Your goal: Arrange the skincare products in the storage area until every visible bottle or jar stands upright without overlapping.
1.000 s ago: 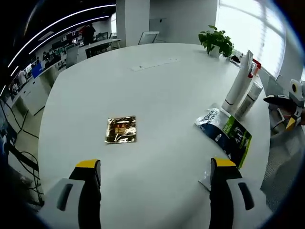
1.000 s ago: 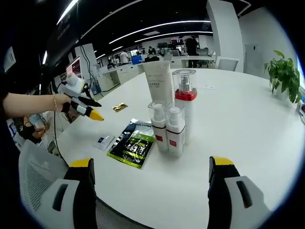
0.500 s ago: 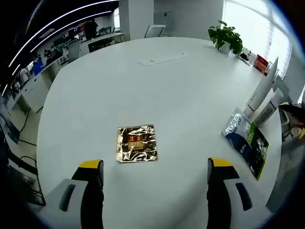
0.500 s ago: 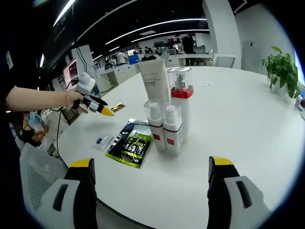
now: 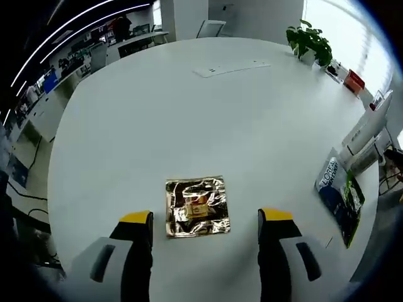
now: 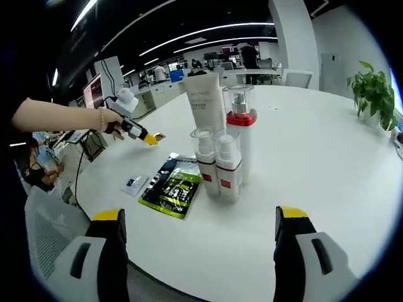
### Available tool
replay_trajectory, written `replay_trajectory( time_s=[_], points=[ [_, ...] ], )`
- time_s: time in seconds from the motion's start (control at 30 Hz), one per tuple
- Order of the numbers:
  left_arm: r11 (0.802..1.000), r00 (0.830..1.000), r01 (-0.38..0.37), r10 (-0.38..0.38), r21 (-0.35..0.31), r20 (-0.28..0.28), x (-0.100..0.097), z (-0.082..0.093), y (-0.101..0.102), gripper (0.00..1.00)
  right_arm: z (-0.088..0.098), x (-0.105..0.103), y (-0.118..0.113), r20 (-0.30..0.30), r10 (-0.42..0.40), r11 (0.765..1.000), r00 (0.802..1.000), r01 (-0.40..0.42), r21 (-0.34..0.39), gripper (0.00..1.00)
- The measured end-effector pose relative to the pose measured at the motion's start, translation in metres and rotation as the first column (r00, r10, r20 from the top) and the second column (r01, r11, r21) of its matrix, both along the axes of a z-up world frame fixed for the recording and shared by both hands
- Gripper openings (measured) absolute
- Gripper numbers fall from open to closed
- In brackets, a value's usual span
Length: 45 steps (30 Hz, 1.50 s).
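Observation:
A gold foil sachet [image 5: 196,206] lies flat on the white round table [image 5: 189,113], just ahead of my left gripper [image 5: 204,219], whose jaws stand open on either side of it. In the right gripper view, a white tube [image 6: 204,104], a pump bottle with a red collar [image 6: 241,141] and two small red-labelled bottles [image 6: 216,168] stand upright in a tight group. My right gripper [image 6: 201,215] is open and well short of them, with nothing between its jaws. The left gripper [image 6: 133,128], held by a hand, hovers at the gold sachet [image 6: 157,136].
A dark green and blue packet [image 6: 170,187] lies flat beside the bottles, with a small white sachet [image 6: 134,184] to its left. The same packet [image 5: 340,196] and the bottles [image 5: 365,135] sit at the table's right edge. A potted plant [image 5: 308,41] stands far off.
The left gripper has moved forward over the table to the gold sachet, which now lies just ahead between its jaws. The right gripper has hardly moved.

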<state>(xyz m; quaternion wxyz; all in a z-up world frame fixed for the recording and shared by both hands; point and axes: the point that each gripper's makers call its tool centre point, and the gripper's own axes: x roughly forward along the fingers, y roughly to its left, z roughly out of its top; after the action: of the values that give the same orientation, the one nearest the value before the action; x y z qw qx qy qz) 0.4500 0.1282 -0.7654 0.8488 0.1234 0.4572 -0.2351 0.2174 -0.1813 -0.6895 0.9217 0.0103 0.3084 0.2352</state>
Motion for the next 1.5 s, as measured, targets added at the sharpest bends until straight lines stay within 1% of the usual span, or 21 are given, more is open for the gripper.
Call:
replay_trajectory(
  time_s=[0.03, 0.1, 0.17, 0.23, 0.3, 0.33, 0.37, 0.43, 0.5, 0.63, 0.67, 0.7, 0.73, 0.8, 0.83, 0.97, 1.07, 1.1, 1.17, 1.3, 1.5],
  points=[
    [1.000, 1.000, -0.001, 0.001, 0.000, -0.003, -0.005, 0.002, -0.003, 0.58, 0.000, 0.000, 0.000, 0.000, 0.000, 1.000, 1.000, 0.000, -0.001, 0.98],
    [1.000, 1.000, -0.009, 0.009, 0.001, -0.030, 0.007, -0.010, 0.006, 0.58, 0.000, 0.000, -0.001, 0.001, -0.002, 1.000, 1.000, 0.002, -0.001, 0.98],
    [1.000, 1.000, -0.004, 0.004, 0.009, -0.020, 0.002, -0.005, 0.003, 0.56, 0.000, 0.000, -0.001, 0.000, -0.005, 1.000, 1.000, 0.005, -0.003, 0.98],
    [1.000, 1.000, -0.004, 0.004, 0.008, -0.023, 0.006, -0.007, 0.004, 0.54, 0.000, 0.000, -0.002, -0.001, -0.006, 1.000, 1.000, 0.006, -0.002, 0.98],
    [1.000, 1.000, 0.000, 0.001, 0.024, -0.019, 0.000, -0.004, 0.003, 0.51, 0.000, 0.000, -0.001, 0.001, -0.005, 1.000, 1.000, 0.005, -0.003, 0.98],
    [0.999, 1.000, 0.017, -0.017, 0.031, 0.001, 0.005, -0.005, 0.003, 0.51, -0.001, 0.000, -0.001, -0.001, -0.004, 1.000, 1.000, 0.004, -0.006, 0.98],
    [0.999, 1.000, 0.014, -0.014, 0.036, -0.007, 0.005, -0.005, 0.004, 0.50, -0.001, 0.000, -0.002, -0.002, -0.004, 1.000, 1.000, 0.004, -0.006, 0.98],
    [0.999, 1.000, 0.031, -0.031, 0.034, -0.004, -0.002, 0.004, -0.006, 0.46, -0.001, 0.000, -0.002, 0.000, -0.005, 1.000, 1.000, 0.005, -0.007, 0.98],
    [0.999, 1.000, 0.031, -0.030, 0.033, -0.005, 0.004, -0.003, 0.002, 0.39, -0.001, 0.000, -0.002, -0.001, -0.006, 1.000, 1.000, 0.006, -0.006, 0.98],
    [0.999, 1.000, 0.028, -0.028, 0.031, -0.002, 0.010, -0.007, 0.005, 0.38, -0.001, 0.000, -0.002, 0.001, -0.004, 1.000, 1.000, 0.004, -0.009, 0.98],
    [0.999, 1.000, 0.031, -0.031, 0.030, -0.003, 0.004, 0.003, -0.001, 0.37, -0.001, 0.001, -0.002, 0.003, -0.003, 1.000, 1.000, 0.003, -0.010, 0.98],
    [0.999, 1.000, 0.028, -0.028, 0.028, -0.003, 0.002, 0.007, -0.004, 0.37, -0.001, 0.001, -0.002, 0.003, -0.004, 1.000, 1.000, 0.004, -0.009, 0.98],
    [0.999, 0.999, 0.032, -0.031, 0.027, -0.004, 0.004, 0.001, -0.001, 0.37, 0.000, 0.001, -0.002, 0.004, -0.005, 1.000, 1.000, 0.005, -0.008, 0.98],
    [0.999, 0.999, 0.036, -0.036, 0.029, -0.005, 0.004, -0.002, 0.001, 0.36, 0.000, 0.001, -0.001, 0.005, -0.005, 1.000, 1.000, 0.005, -0.007, 0.98],
    [0.999, 0.999, 0.037, -0.037, 0.032, -0.003, -0.006, 0.005, -0.001, 0.36, 0.001, 0.001, -0.001, 0.006, -0.004, 1.000, 1.000, 0.004, -0.005, 0.98],
    [0.999, 0.999, 0.037, -0.037, 0.019, 0.003, -0.005, 0.005, -0.001, 0.36, 0.003, 0.000, 0.001, 0.009, 0.000, 1.000, 1.000, 0.000, -0.006, 0.98],
    [0.998, 0.999, 0.053, -0.054, 0.012, 0.011, -0.005, 0.014, -0.006, 0.36, 0.003, 0.001, 0.001, 0.012, 0.001, 1.000, 1.000, -0.002, 0.001, 0.98],
    [0.999, 0.998, 0.054, -0.054, 0.006, 0.016, -0.018, 0.014, -0.009, 0.36, 0.003, 0.001, 0.001, 0.014, 0.002, 1.000, 1.000, -0.002, 0.005, 0.98],
    [0.998, 0.998, 0.057, -0.057, -0.001, 0.023, -0.017, 0.014, -0.008, 0.36, 0.004, 0.001, 0.002, 0.015, 0.001, 1.000, 1.000, -0.001, 0.010, 0.98],
    [0.998, 0.997, 0.067, -0.067, -0.017, 0.035, -0.034, 0.022, -0.014, 0.36, 0.004, 0.001, 0.003, 0.019, 0.008, 1.000, 1.000, -0.009, 0.015, 0.97],
    [0.996, 0.996, 0.080, -0.079, -0.031, 0.047, -0.045, 0.025, -0.018, 0.36, 0.007, 0.001, 0.006, 0.026, 0.016, 1.000, 1.000, -0.017, 0.026, 0.97]
  ],
)
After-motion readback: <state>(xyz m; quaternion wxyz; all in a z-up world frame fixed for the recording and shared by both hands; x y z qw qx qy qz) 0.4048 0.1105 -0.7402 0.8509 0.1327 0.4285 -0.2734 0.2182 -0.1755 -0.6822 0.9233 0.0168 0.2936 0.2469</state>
